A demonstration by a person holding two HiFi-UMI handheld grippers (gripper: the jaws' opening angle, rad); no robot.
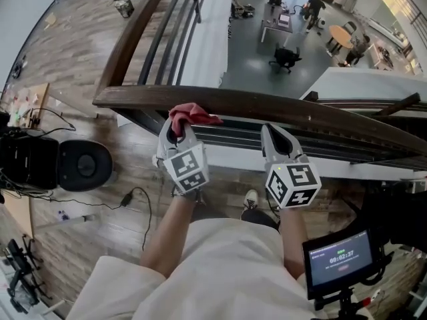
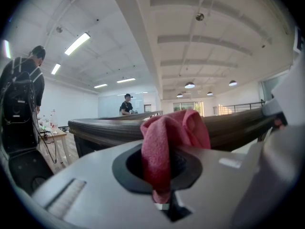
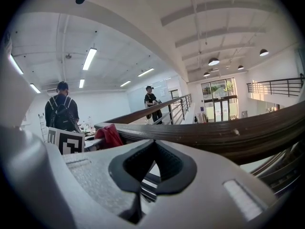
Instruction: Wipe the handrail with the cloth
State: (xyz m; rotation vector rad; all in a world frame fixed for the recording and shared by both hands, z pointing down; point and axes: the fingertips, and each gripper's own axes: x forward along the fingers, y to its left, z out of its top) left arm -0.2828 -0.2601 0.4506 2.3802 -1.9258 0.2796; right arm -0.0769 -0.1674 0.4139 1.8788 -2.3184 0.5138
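Note:
A dark wooden handrail [image 1: 280, 107] runs across the head view, with a second rail going off at its left corner. My left gripper [image 1: 179, 131] is shut on a red cloth [image 1: 189, 115], whose bunched top touches the rail's near side. Through the left gripper view the cloth [image 2: 167, 142] sticks up between the jaws, with the rail [image 2: 100, 128] right behind it. My right gripper [image 1: 277, 140] sits just below the rail, shut with nothing in it. The right gripper view shows the rail [image 3: 219, 132] ahead and the cloth [image 3: 109, 135] off to the left.
Beyond the rail is an open drop to a lower floor with desks and chairs [image 1: 283, 55]. A black round device [image 1: 83, 165] and cables lie on the wood floor at left. A small monitor [image 1: 340, 259] stands at lower right. Two people [image 3: 61, 111] stand further along the landing.

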